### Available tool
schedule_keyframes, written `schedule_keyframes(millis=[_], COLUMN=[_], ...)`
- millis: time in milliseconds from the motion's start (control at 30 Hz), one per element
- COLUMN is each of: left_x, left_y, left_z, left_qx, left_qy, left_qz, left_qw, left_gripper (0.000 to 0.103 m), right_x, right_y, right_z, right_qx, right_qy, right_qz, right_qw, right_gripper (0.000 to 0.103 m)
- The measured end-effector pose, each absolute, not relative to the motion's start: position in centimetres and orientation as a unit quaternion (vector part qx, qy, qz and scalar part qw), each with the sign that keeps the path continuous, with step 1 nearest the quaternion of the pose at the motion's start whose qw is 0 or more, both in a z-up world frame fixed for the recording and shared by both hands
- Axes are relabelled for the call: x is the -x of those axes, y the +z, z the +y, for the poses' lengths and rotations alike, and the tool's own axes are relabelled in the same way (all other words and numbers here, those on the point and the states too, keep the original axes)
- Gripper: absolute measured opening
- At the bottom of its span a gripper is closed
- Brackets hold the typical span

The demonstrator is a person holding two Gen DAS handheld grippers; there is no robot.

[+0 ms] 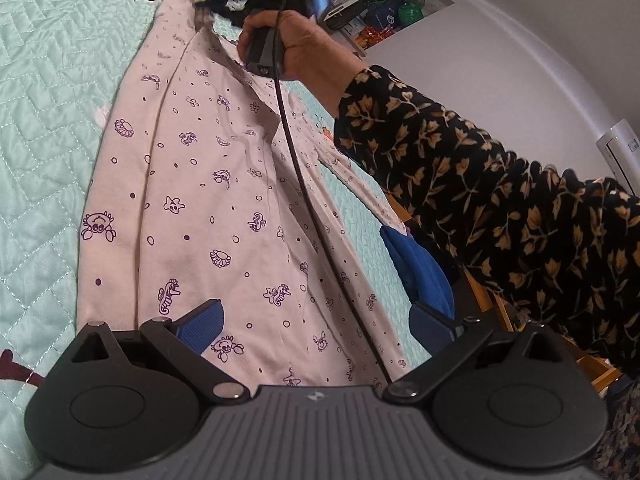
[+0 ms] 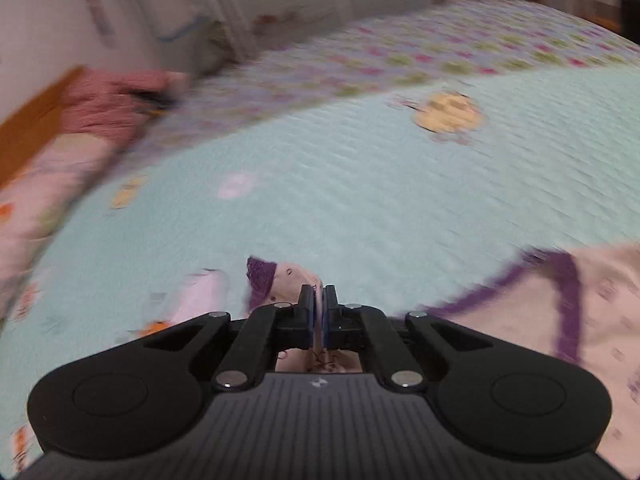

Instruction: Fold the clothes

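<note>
Where our right gripper [image 2: 319, 294] meets the cloth, its jaws are pressed nearly together on a pinch of the pink garment [image 2: 560, 320], right beside a purple ribbed cuff [image 2: 260, 276] at about 10 o'clock from the fingertips. In the left wrist view our right hand [image 1: 288, 44] grips that tool's handle at 12 o'clock, lifting a corner of the fabric, with a black cable [image 1: 304, 184] trailing down across the cloth.

Our left gripper [image 1: 316, 324] stands wide open, its blue pads [image 1: 204, 320] hovering over the near hem; we see nothing held between them, and whether they touch the cloth we cannot tell.

We see the garment lying lengthwise on the mint quilted bedspread [image 1: 40, 120], pale pink with purple prints of crabs, seahorses, starfish and dots. One side is folded in along a long crease. A dark floral sleeve [image 1: 500, 200] crosses at 3 o'clock. A blue cloth [image 1: 416, 264] lies at the bed's edge, at 2 o'clock from our left pads.
</note>
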State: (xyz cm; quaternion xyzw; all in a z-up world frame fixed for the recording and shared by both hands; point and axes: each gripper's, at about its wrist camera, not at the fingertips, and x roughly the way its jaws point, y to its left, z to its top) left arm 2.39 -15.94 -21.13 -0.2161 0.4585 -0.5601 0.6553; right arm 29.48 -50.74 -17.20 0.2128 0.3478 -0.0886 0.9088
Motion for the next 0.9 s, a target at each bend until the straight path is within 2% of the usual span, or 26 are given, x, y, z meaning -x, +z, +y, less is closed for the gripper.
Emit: schedule_keyframes(millis=[67,200,433,633,767,900], left_x=[-2.3,-2.0,-1.9,-2.0,-2.2,-2.4], left_y=[-21.0,-20.9,-21.0,-21.0,-20.9,-20.9], left_z=[-16.0,-16.3,-16.2,-16.3,-16.3,-16.2], left_qx=[0.214,0.213,0.211,0.208,0.207,0.207], left_qy=[-0.560,-0.561,-0.562,-0.563,-0.562,-0.562], left_qz=[0.458,0.457,0.456,0.455,0.457,0.457], left_qw=[0.656,0.657,0.657,0.658,0.657,0.658], left_gripper=[0.102,0.102,0.102,0.102,0.102,0.102], right_x=[-29.6,-29.5,-28.6,-32.2,-31.6,-28.5], right_y=[-17.8,-17.6,-14.3,-17.8,-18.3,-16.2], right_z=[-50.3,-49.9,-49.4,-49.8,-50.6,-50.8], right_qx=[-0.202,-0.201,-0.167,-0.222,-0.261,-0.253], right_qy=[-0.096,-0.094,-0.060,-0.049,-0.052,-0.057], right_qz=[0.349,0.337,0.293,0.376,0.331,0.290], right_qw=[0.910,0.915,0.940,0.898,0.905,0.921], right_gripper=[0.004,0.019,0.020,0.019,0.019,0.020])
